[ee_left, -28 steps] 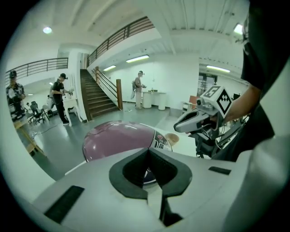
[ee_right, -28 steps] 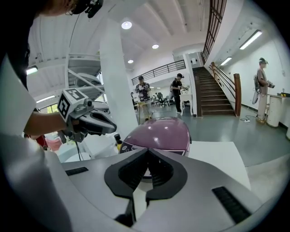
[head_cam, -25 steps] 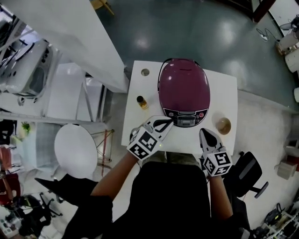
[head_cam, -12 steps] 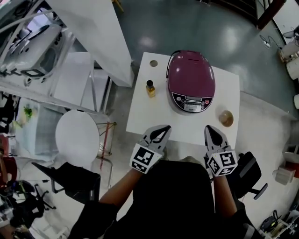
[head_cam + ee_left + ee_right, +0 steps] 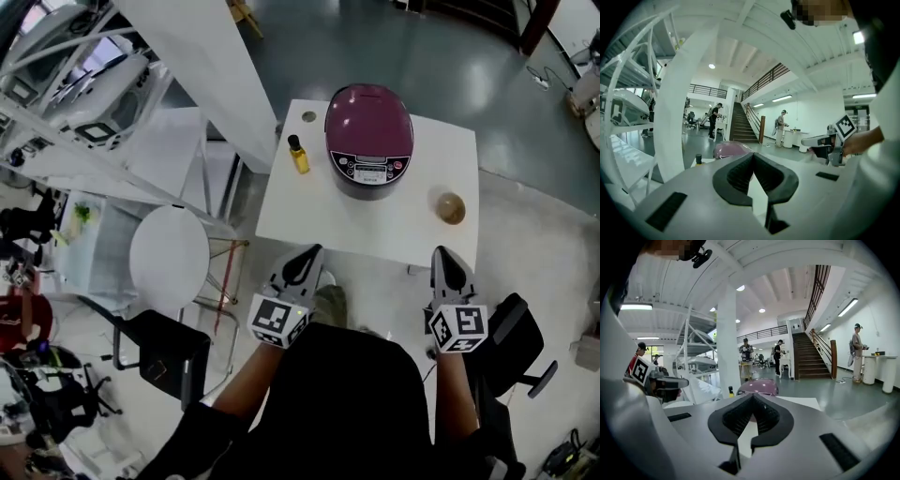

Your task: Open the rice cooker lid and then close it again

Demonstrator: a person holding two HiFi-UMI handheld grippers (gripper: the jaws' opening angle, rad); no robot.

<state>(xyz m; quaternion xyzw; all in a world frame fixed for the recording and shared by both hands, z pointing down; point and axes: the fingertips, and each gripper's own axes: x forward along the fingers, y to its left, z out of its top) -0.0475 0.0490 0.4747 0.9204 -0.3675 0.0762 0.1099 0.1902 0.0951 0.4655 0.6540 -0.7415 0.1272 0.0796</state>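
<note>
The maroon rice cooker (image 5: 368, 138) stands with its lid down on the far middle of the white table (image 5: 366, 239). It also shows small ahead in the left gripper view as the rice cooker (image 5: 730, 149) and in the right gripper view as the rice cooker (image 5: 758, 386). My left gripper (image 5: 310, 252) hangs off the table's near edge, shut and empty. The right gripper (image 5: 444, 254) is at the near right edge, also shut with nothing in it. Both are well short of the cooker.
A small yellow bottle with a black cap (image 5: 298, 155) stands left of the cooker, and a small round disc (image 5: 308, 117) lies behind it. A brown bowl (image 5: 451, 207) sits at the table's right. A white round stool (image 5: 170, 258), black chairs and white shelving (image 5: 84, 94) surround the table.
Both grippers have drawn back from the cooker's front to beyond the table's near edge. The view has backed away, so the cooker looks smaller and farther off.
</note>
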